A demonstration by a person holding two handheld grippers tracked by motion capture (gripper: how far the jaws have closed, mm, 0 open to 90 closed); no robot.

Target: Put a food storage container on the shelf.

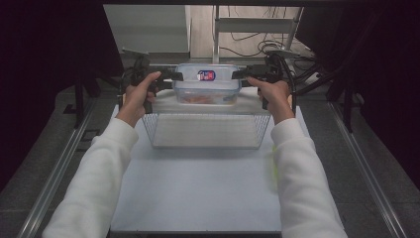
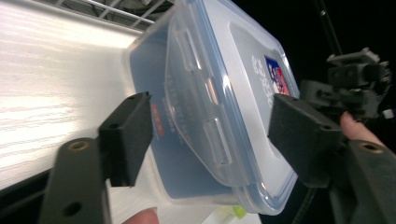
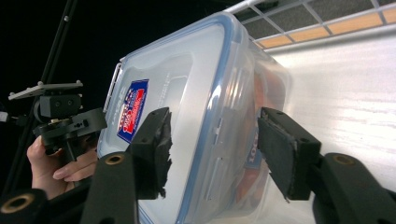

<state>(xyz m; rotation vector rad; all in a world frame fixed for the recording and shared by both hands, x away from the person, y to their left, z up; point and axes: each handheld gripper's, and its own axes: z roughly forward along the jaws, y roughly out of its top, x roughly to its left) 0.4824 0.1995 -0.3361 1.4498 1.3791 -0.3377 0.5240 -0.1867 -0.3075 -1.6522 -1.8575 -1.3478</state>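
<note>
Plastic container between two half-open tools

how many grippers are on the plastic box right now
2. The left gripper is at the lidded plastic box's left end, the right gripper at its right end, jaws straddling lid and base, beyond the wire basket.

Container contents blurred, perhaps food

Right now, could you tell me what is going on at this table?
A person holds a lidded plastic box between two tools, the left tool at one end and the right tool at the other. The jaws straddle the box ends; contact is unclear. The box sits just beyond a wire basket on the white table.
</note>
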